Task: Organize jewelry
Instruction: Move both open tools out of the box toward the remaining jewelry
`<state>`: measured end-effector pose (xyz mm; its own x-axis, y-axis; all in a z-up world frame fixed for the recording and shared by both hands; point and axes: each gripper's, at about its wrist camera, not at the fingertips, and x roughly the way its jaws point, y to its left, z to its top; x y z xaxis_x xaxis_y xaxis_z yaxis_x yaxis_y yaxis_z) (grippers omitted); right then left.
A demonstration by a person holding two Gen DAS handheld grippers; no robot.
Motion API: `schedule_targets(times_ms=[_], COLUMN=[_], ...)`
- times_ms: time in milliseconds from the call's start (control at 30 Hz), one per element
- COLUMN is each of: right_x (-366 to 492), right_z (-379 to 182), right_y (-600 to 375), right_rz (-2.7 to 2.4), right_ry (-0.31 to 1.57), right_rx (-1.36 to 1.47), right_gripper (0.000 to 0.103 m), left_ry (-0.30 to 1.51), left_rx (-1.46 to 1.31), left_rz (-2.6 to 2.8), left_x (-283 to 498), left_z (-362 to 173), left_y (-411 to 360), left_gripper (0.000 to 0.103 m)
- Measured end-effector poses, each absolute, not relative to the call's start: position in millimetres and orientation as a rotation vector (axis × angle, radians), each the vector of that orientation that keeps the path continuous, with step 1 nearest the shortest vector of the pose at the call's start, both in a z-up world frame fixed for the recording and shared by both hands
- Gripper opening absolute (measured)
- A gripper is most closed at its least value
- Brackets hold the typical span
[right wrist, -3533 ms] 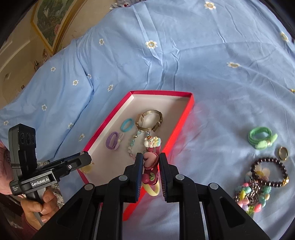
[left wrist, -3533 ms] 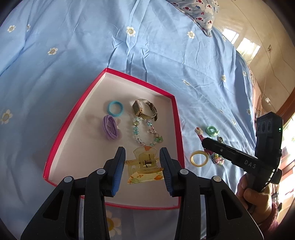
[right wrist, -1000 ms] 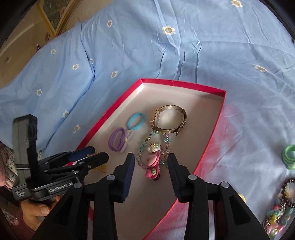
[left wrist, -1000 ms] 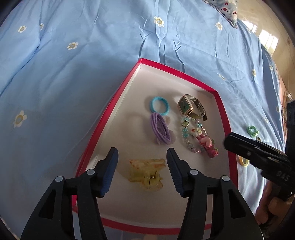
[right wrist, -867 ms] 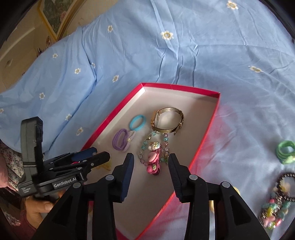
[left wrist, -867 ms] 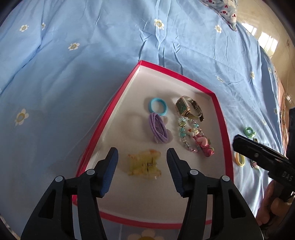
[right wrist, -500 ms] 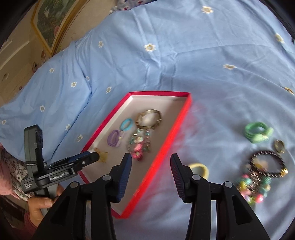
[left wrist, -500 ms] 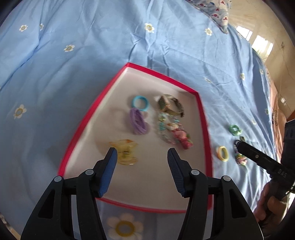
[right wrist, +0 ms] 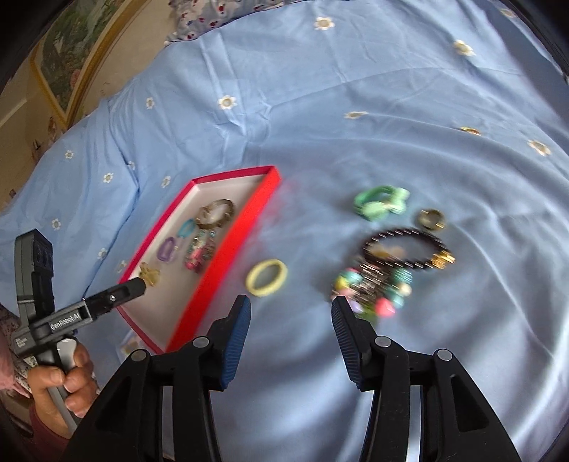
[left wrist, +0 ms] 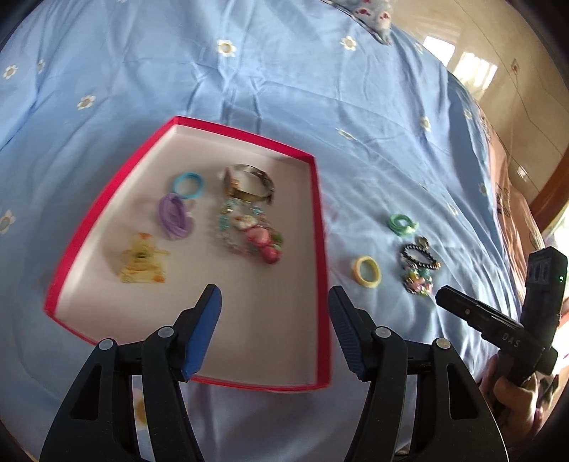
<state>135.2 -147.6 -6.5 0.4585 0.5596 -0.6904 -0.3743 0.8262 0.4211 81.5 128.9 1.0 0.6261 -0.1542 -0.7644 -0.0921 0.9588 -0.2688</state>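
Note:
A red box (left wrist: pixel 316 227) on the blue bedspread holds a yellow claw clip (left wrist: pixel 140 261), purple and blue hair ties, a watch (left wrist: pixel 249 183) and a pink charm clip (left wrist: pixel 263 241) on a beaded chain. My left gripper (left wrist: pixel 274 295) hangs over the box's near right part, its jaws opening with nothing between them. My right gripper (right wrist: pixel 291 305) is open and empty above the bare sheet. Just beyond it lie a yellow hair tie (right wrist: pixel 266 277), a colourful bead bracelet (right wrist: pixel 370 289), a dark bead bracelet (right wrist: pixel 405 248), a green hair tie (right wrist: pixel 380 202) and a gold ring (right wrist: pixel 431 218).
The bedspread (right wrist: pixel 355 106) is blue with small daisies and soft folds. A patterned pillow (left wrist: pixel 370 14) lies at the far edge, with tiled floor beyond. A framed picture (right wrist: pixel 71 64) hangs on the wall at the left. A hand (right wrist: pixel 60 387) grips the left tool's handle.
The right gripper left the pink charm clip in the box and swung right, out over the loose jewelry. The left gripper drew back and right from the claw clip. Both jaws have widened.

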Motion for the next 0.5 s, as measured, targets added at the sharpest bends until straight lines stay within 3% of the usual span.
schedule_targets(times_ms=[500], right_x=[136], right_z=[-12], right_y=[-199], right_rz=[0.494], right_ry=[0.906], right_rx=[0.27], right_gripper=[0.05], left_ry=[0.932], left_rx=[-0.201], left_rz=[-0.143], left_x=[103], left_z=[3], left_y=[69], left_gripper=[0.062])
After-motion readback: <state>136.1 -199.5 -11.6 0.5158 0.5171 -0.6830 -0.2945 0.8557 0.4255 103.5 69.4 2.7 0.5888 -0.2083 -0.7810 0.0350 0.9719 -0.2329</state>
